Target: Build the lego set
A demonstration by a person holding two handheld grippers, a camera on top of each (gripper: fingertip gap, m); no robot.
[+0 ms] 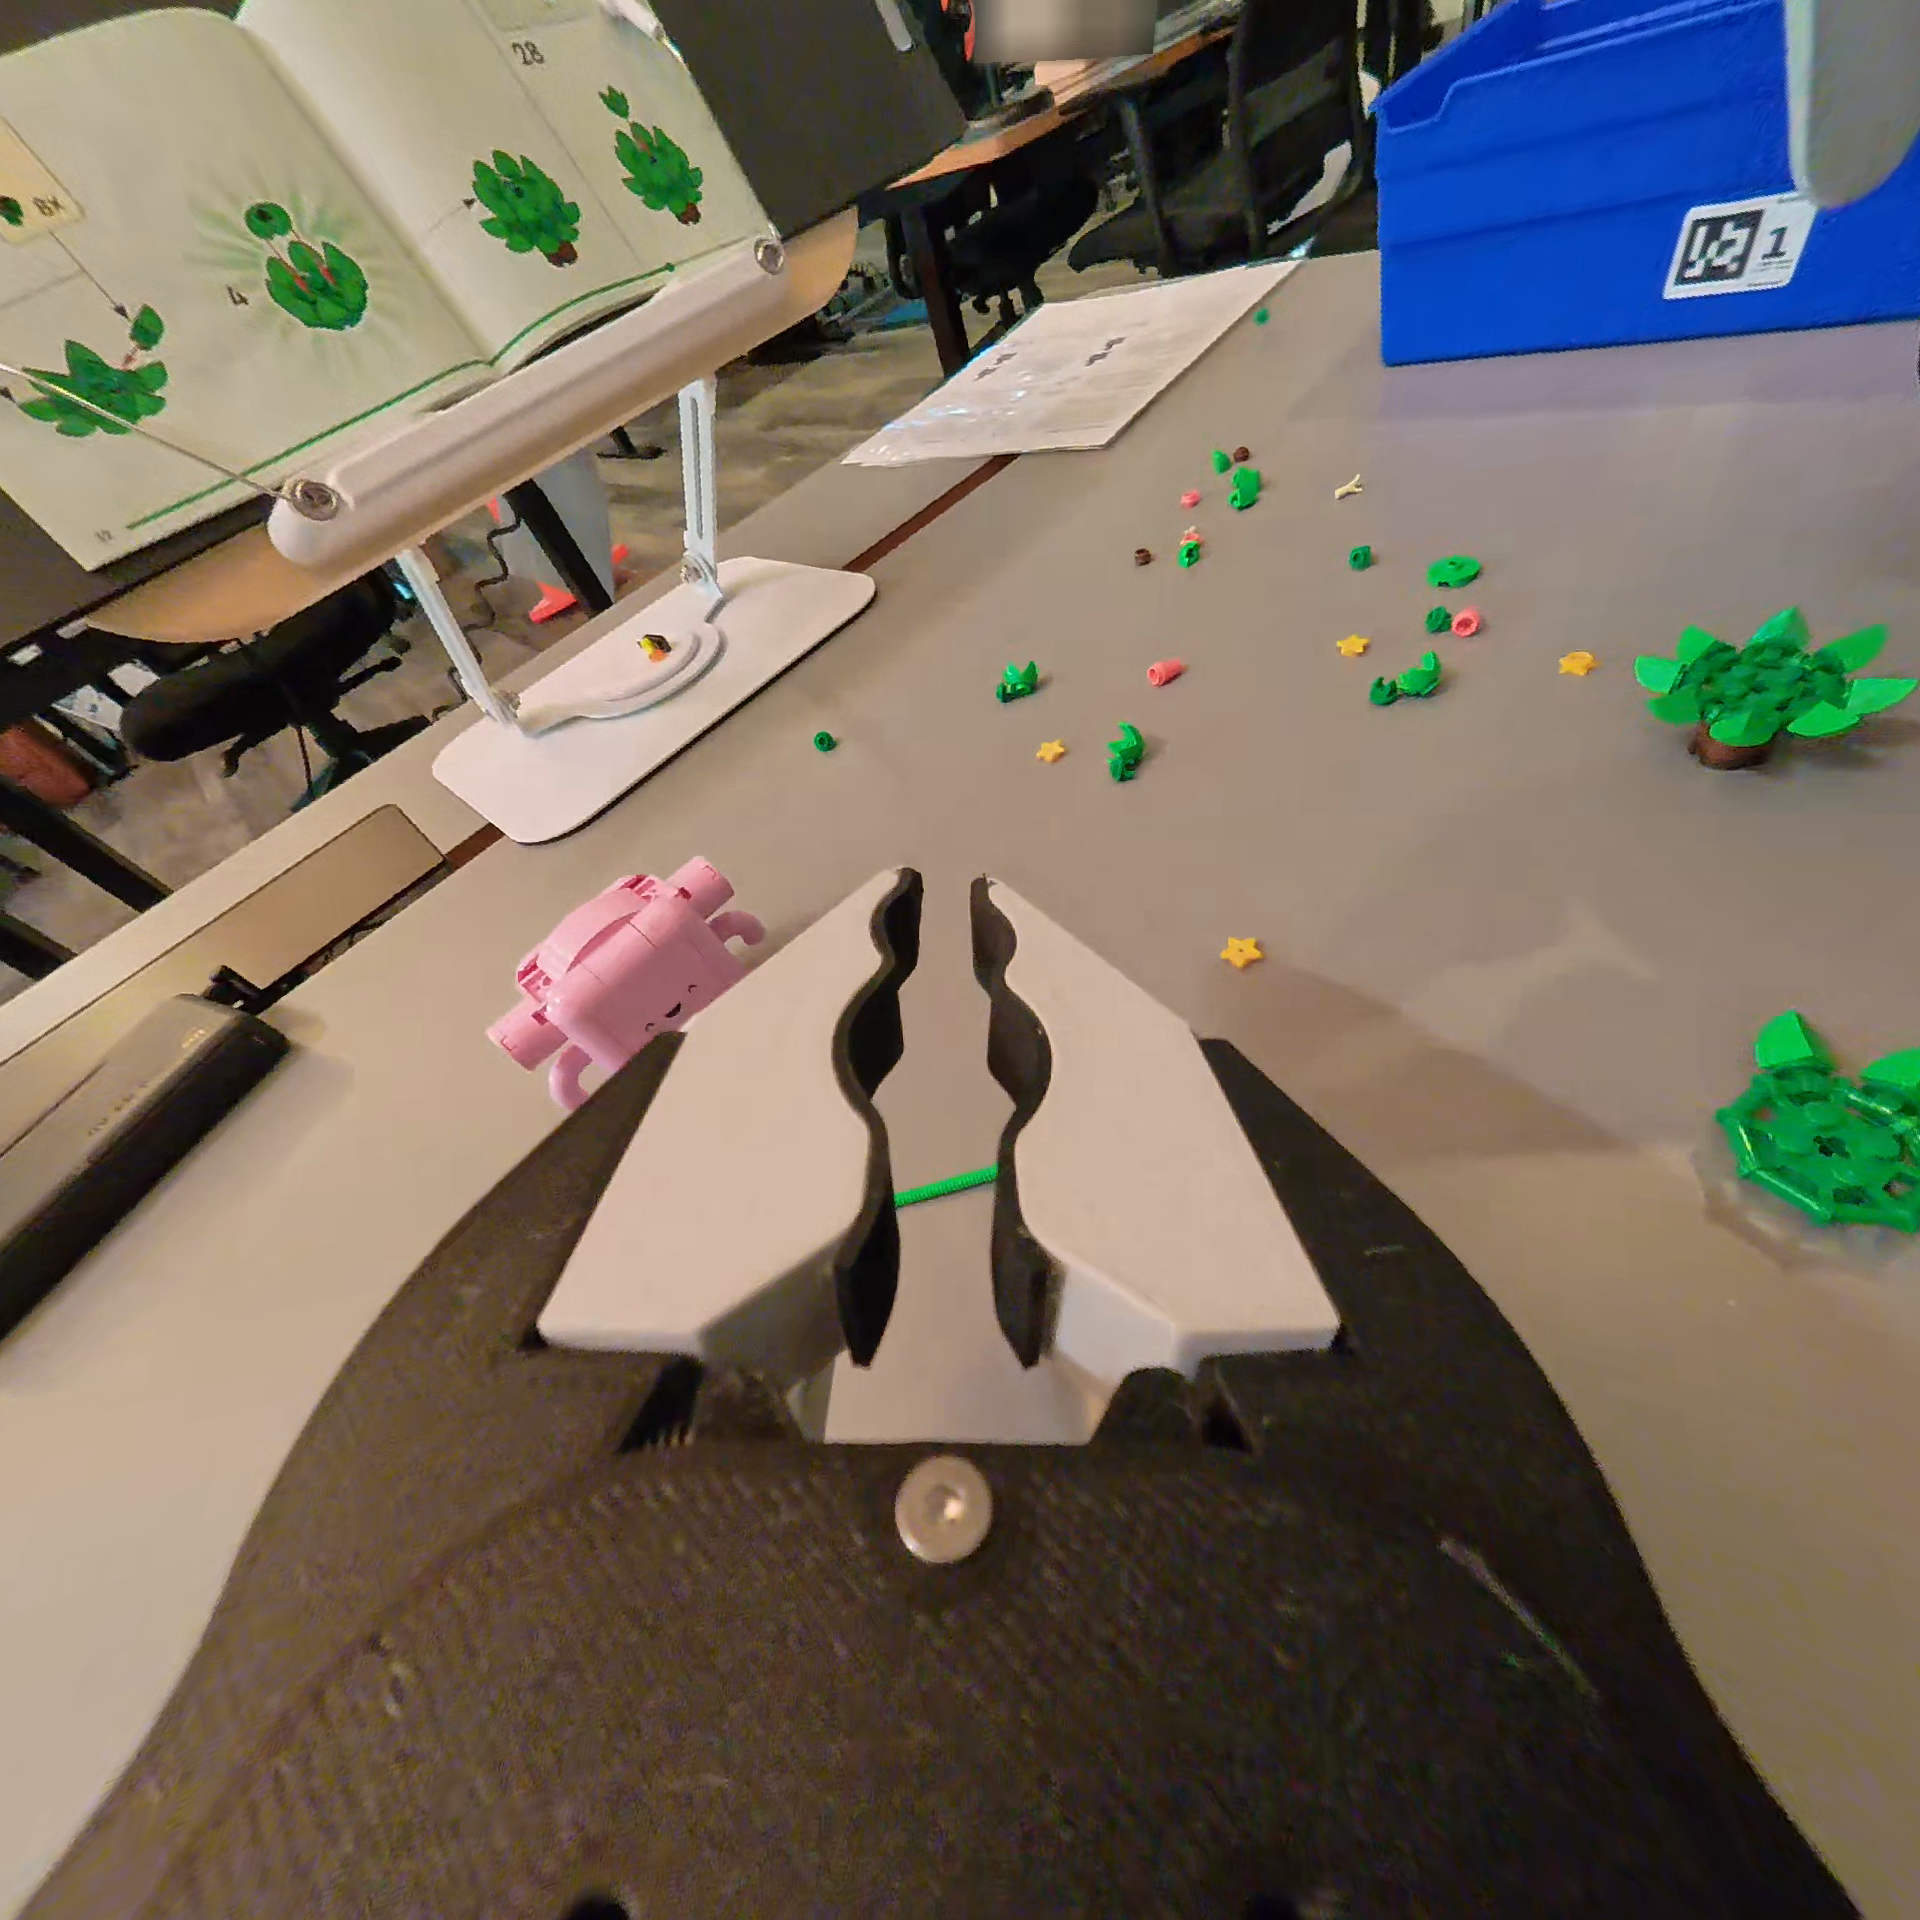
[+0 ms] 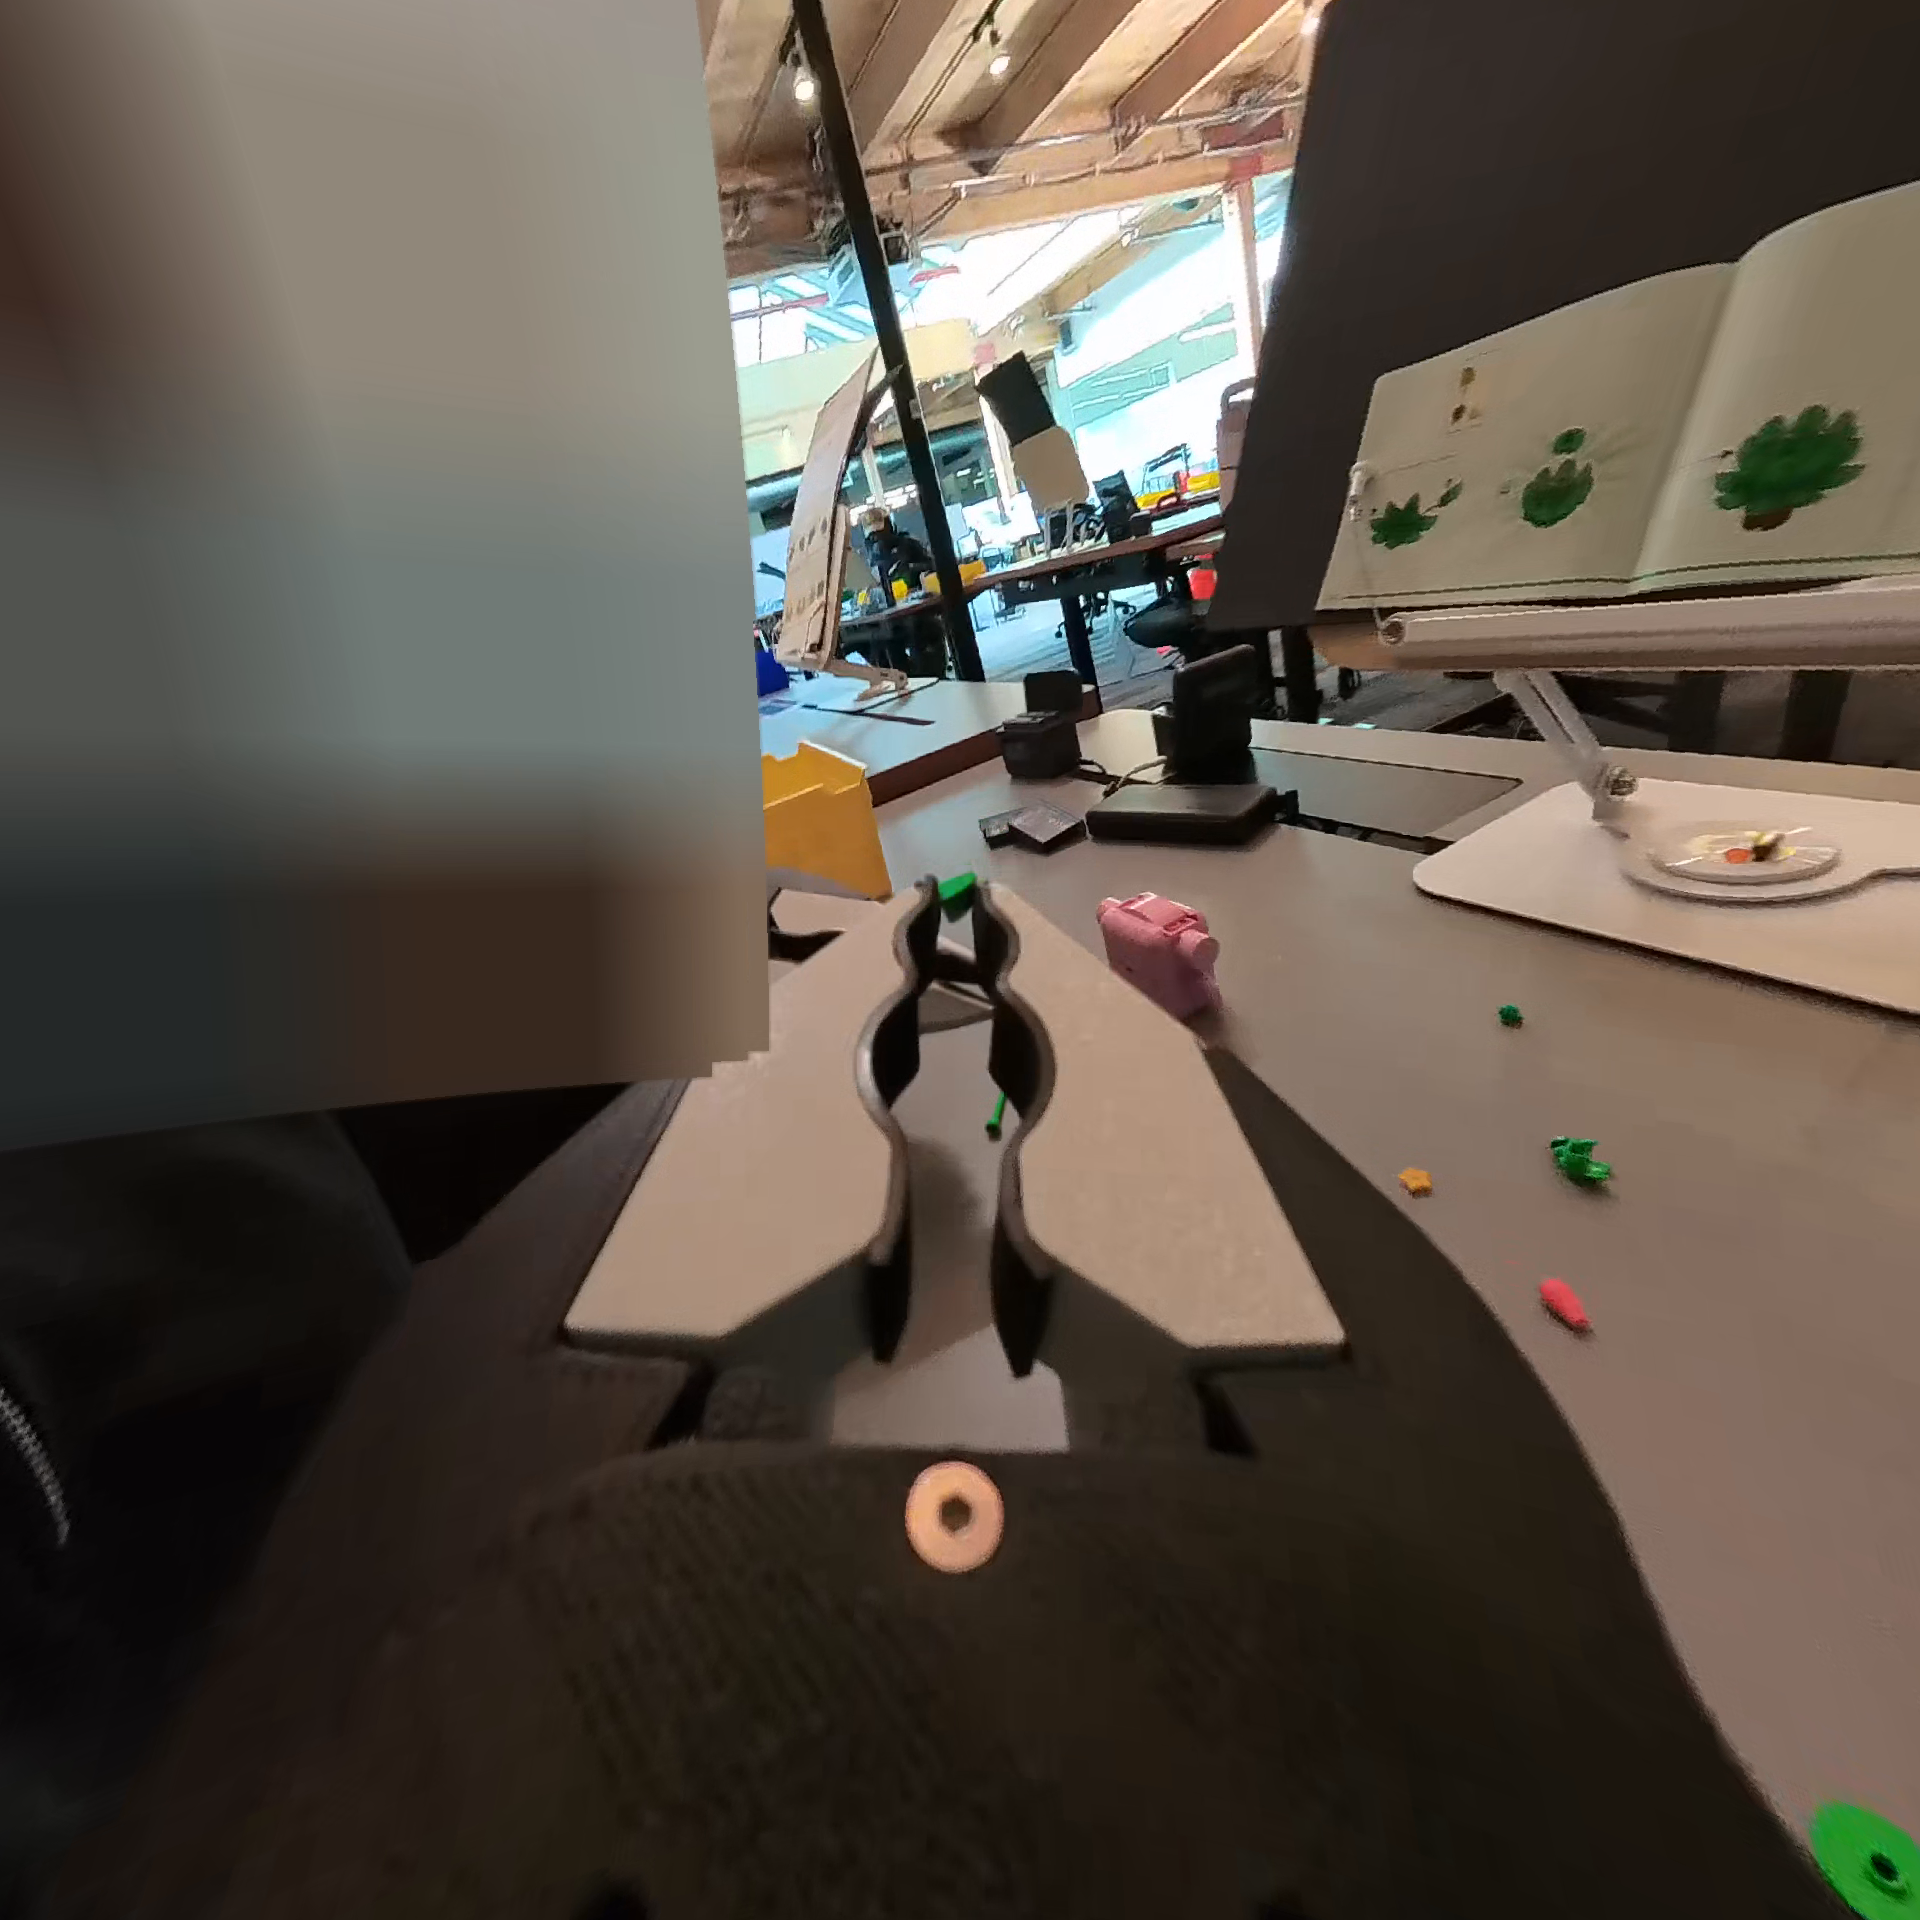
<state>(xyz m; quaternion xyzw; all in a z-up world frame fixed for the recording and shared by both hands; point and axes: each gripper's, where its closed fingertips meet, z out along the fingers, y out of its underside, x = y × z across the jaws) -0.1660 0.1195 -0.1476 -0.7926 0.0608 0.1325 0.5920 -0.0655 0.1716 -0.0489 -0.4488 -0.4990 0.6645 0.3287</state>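
Note:
My left gripper (image 1: 945,885) hovers low over the grey table (image 1: 1351,1039), jaws almost together with nothing between the tips; a thin green cord (image 1: 945,1184) spans the gap farther back. A finished green bush on a brown base (image 1: 1766,686) stands far right, and a green round web plate with leaves (image 1: 1839,1132) lies nearer. Small green, pink and yellow pieces (image 1: 1403,681) are scattered ahead. My right gripper (image 2: 956,902) is shut on a small green leaf piece (image 2: 956,888) that sticks up from its tips. A large blurred patch hides the left of the right wrist view.
A pink brick figure (image 1: 623,966) lies by my left finger, also in the right wrist view (image 2: 1158,951). The open instruction book (image 1: 312,208) sits on a white stand (image 1: 665,696). A blue bin (image 1: 1621,177), a yellow bin (image 2: 821,821) and black devices (image 2: 1184,810) stand around. My hands' fingertips stand some 15 cm from each other.

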